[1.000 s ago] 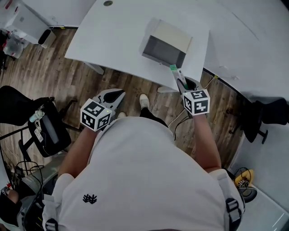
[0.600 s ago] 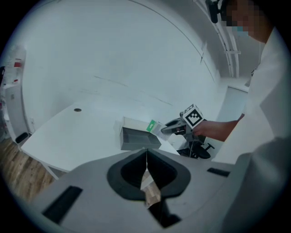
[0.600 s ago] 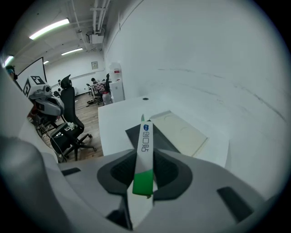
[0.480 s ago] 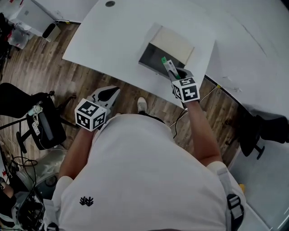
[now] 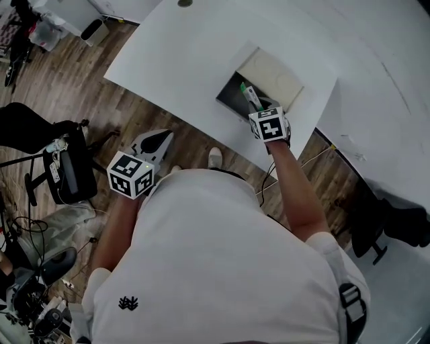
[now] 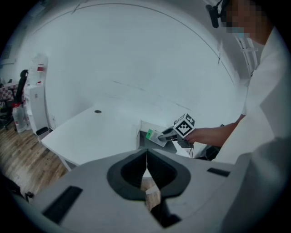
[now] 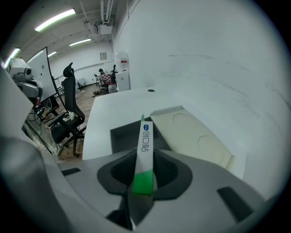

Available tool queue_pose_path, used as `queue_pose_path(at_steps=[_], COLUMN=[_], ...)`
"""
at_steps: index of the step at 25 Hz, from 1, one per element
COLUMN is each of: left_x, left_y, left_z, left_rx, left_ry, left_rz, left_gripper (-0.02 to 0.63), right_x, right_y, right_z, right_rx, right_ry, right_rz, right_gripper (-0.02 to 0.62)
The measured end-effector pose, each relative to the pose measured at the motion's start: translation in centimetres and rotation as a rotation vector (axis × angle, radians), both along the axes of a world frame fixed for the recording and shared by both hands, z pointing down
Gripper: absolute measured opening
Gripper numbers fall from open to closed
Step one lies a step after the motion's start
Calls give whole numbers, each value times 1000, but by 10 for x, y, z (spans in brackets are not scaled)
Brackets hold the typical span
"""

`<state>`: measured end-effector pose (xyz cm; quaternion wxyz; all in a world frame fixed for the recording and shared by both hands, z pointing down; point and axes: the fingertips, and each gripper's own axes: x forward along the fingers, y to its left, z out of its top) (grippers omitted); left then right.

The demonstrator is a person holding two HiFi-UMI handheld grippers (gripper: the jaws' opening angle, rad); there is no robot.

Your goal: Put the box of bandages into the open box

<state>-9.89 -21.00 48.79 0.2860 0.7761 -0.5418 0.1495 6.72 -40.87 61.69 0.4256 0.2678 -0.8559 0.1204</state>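
My right gripper (image 5: 253, 101) is shut on the box of bandages (image 7: 145, 150), a thin white and green carton held edge-up between the jaws. It hangs over the near part of the open box (image 5: 235, 101), a grey-lined carton with its cream lid (image 5: 275, 77) folded back, on the white table (image 5: 195, 60). In the left gripper view the bandage box (image 6: 154, 136) and the right gripper (image 6: 169, 134) show at the open box (image 6: 144, 141). My left gripper (image 5: 161, 139) is shut with nothing in it, off the table's near edge over the floor.
A black office chair (image 5: 60, 161) stands at the left on the wood floor (image 5: 60, 87). Another dark chair (image 5: 396, 222) is at the right. A small round hole (image 5: 185, 3) sits in the table's far part.
My right gripper has carried the bandage box forward from the table's near edge to above the open box. The left gripper has shifted slightly.
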Motion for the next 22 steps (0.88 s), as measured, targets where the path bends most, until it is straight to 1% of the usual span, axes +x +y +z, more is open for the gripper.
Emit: queue_pose_path(at_steps=[6,11,16,22], left_x=[-10,-16,-23,-22], left_y=[7,17,22,18], left_z=[3,4,3,3], left_rx=[-15,-22,-28,-41], left_ry=[-17,-19,-17,-12], left_rz=[-81,-133,-149,-131], left_gripper=[9,9,9,9], right_x=[-9,-19,-31,-31], right_y=[-13,-14,-10,-13], right_z=[27,34,37,42], right_rx=[3,5,-7,-10], right_ry=[33,51,60,59], right_rz=[-13,-30,-45,-38], right_gripper=[89,89,92,98])
